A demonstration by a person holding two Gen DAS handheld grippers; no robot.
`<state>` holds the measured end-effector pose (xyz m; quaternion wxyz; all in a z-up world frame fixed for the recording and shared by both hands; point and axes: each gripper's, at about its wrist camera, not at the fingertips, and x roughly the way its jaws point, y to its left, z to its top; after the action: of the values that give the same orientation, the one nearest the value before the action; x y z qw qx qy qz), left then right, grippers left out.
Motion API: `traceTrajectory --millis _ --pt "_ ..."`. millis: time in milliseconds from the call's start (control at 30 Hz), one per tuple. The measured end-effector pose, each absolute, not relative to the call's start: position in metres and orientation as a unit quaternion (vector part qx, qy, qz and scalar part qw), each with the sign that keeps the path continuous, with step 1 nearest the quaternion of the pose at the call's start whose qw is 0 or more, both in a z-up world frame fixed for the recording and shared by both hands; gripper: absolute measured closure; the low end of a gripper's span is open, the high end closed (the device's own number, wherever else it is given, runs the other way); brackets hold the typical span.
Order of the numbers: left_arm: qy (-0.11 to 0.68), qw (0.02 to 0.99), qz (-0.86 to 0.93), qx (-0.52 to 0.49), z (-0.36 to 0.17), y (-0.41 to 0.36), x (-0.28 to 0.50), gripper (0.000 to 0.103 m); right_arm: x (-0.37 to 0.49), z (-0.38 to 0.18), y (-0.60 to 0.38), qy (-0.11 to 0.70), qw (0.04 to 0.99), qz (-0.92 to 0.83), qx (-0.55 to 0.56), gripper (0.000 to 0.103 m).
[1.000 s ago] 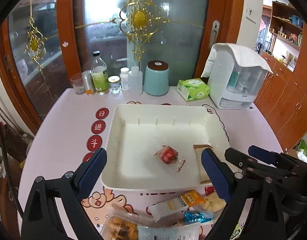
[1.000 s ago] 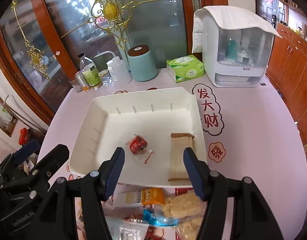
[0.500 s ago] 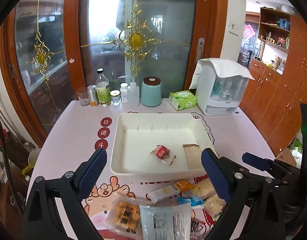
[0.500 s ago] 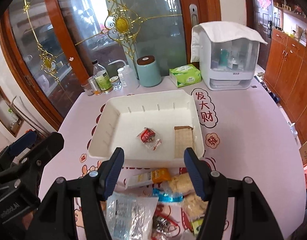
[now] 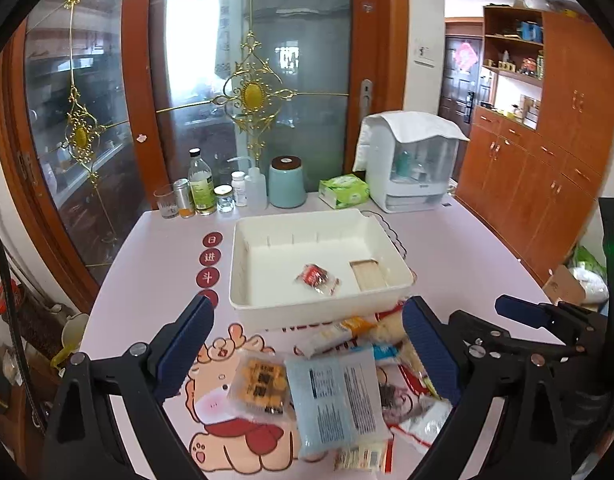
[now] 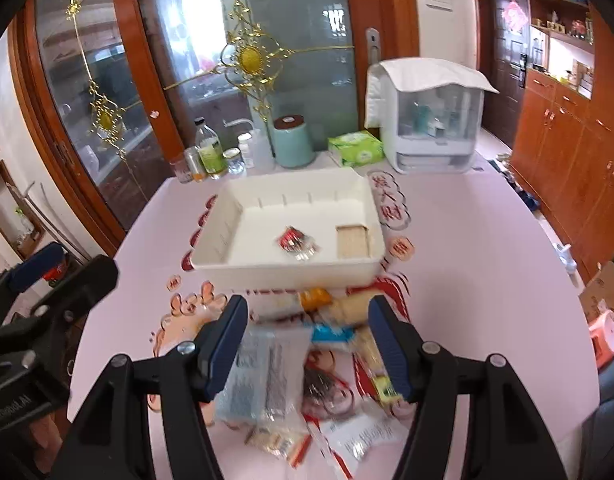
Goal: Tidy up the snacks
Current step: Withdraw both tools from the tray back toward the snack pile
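The pale blue snack bag [image 5: 339, 400] lies between the left gripper [image 5: 307, 356] fingers, wide open and empty, long side pointing up the frame.

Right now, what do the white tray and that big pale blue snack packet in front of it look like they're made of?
White tray: probably rigid plastic, smooth and slightly glossy, with moulded slots along its inner walls. Pale blue snack packet: thin plastic film, going by its crinkles, sheen and flat sealed edges; the contents don't show.

Pink table [image 5: 447, 256] bears tray [image 5: 243, 272], snack packets [image 5: 335, 392] (heaped).
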<state>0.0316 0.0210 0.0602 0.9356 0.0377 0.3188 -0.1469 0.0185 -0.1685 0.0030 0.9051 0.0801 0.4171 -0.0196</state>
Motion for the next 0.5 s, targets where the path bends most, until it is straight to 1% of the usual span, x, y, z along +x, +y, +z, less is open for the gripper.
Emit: traceTrajectory --millis 200,500 --pt "0.341 0.925 -0.159 0.044 0.033 0.024 0.013 0.008 -0.018 -0.024 -0.186 0.443 0.891 -0.033 0.096 0.039" --pt "0.421 0.89 -0.171 0.034 -0.043 0.011 0.013 0.008 -0.046 -0.097 -0.212 0.514 0.846 -0.05 0.131 0.039"
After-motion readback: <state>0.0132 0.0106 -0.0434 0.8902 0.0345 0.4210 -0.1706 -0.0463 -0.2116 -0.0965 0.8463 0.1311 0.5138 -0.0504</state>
